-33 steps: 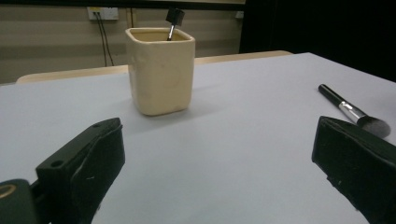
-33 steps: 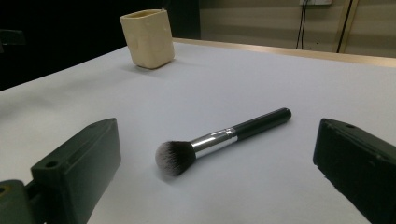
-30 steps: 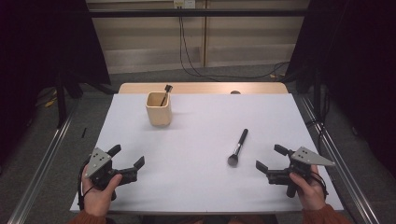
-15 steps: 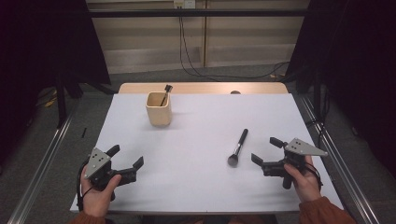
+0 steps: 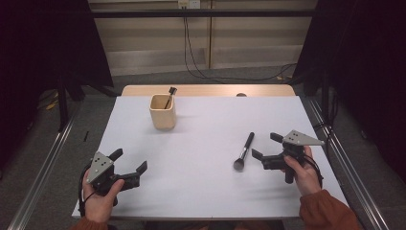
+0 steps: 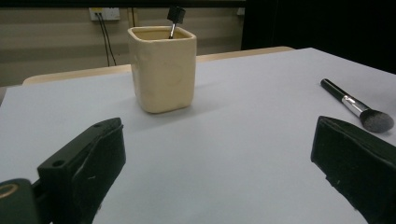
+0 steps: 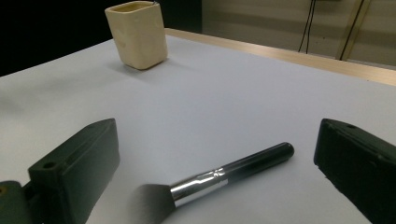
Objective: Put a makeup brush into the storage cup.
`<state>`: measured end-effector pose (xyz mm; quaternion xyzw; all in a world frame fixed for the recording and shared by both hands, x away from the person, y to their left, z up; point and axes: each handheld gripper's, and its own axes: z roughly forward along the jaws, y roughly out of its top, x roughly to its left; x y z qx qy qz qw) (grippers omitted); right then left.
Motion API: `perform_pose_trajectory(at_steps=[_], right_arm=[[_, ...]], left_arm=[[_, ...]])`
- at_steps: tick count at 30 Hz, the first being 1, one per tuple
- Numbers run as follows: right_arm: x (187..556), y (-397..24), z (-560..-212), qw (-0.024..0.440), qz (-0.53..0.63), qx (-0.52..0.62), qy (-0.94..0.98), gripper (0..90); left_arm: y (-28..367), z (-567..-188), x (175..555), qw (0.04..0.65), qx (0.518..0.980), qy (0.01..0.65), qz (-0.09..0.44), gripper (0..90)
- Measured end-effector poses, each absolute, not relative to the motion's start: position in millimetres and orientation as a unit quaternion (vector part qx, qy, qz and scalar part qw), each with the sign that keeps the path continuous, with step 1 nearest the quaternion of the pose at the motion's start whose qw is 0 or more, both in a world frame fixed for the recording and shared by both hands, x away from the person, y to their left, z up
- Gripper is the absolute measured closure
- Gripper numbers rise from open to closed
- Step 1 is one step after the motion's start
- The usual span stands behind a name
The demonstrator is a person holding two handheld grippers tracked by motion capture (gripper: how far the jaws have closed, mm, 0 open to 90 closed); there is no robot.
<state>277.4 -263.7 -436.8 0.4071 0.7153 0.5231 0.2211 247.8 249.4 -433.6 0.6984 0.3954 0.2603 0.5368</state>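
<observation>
Currently: approach to the loose brush, grasp not yet made

High view.
- Bench: white top, wooden strip along the far edge.
- Makeup brush: lies flat in the right half, well short of the right edge, bristle head toward the near edge, handle toward the far edge.
- Cup: cream, upright, near the far edge, left of centre; a second brush stands in it.
- Right gripper: jaws spread, empty, just beside the makeup brush on its right, not touching.
- Left gripper: jaws spread, empty, by the near-left corner, well apart from everything.
- Judgement: the step in hand is the reach for the makeup brush. Next move calls for a short slide leftward so the jaws straddle the handle, then a close across its width.

Left gripper view.
- Jaws wide apart at the bottom corners, nothing between them.
- Cup straight ahead; makeup brush far off to the side.
- Bare bench between jaws and cup.

Right gripper view.
- Jaws wide apart; makeup brush lies between them, slantwise, bristles nearer the camera.
- Cup well beyond.
- Room: open bench all round the brush and along the diagonal to the cup; no obstacle on that path. The right edge lies close behind the right hand, so withdrawal that way is tight. Judgement: a thin round handle may roll if only one jaw meets it first.
</observation>
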Motion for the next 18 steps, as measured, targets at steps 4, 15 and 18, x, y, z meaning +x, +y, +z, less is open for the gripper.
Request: perform_pose_trajectory(at_steps=[4,15,18], right_arm=[[286.6,-261.8,-431.9,0.223,0.516,0.411,0.718,0.0],[309.8,-258.4,-427.4,0.222,0.482,0.404,0.745,0.8],[316.1,-258.0,-423.4,0.214,0.478,0.401,0.752,4.0]], left_arm=[[247.4,-432.9,247.8,0.54,0.696,0.396,0.26,3.1],[249.1,-431.9,248.7,0.539,0.696,0.396,0.262,3.1],[249.5,-431.7,248.9,0.539,0.695,0.396,0.263,3.2]])
